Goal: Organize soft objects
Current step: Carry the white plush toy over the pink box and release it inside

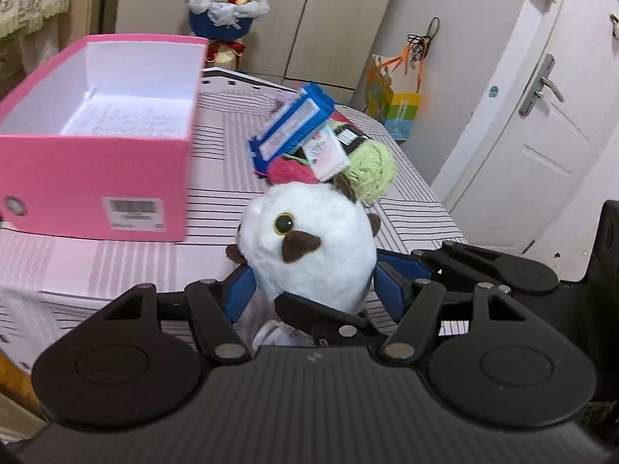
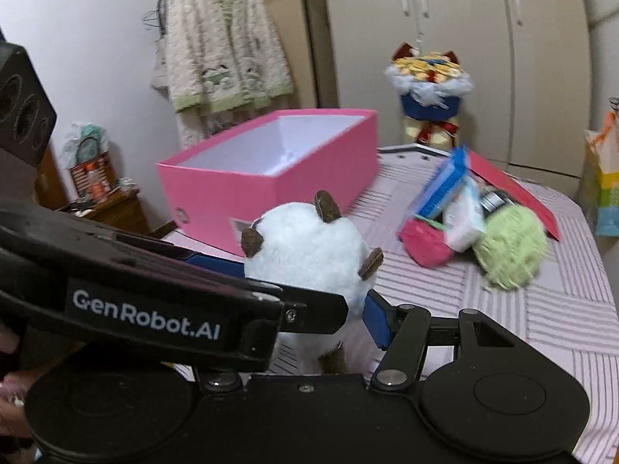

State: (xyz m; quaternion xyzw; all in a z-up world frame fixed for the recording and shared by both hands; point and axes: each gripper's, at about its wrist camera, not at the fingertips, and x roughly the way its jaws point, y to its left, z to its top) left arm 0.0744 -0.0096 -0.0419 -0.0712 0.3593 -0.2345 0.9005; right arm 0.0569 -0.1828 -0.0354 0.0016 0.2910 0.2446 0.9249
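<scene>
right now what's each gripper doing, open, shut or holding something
left gripper: closed on the white plush toy, blue pads at both sides.
right gripper: closed on the same white plush toy, crossing the left gripper.

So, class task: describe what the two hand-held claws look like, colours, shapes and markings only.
Both are matte black. The left claw has a ribbed body, two round discs, silver-pinned linkage bars and blue finger pads. The right claw has the same discs, bars and a blue pad. White "GenRobot.AI" lettering marks the left claw's side.
</scene>
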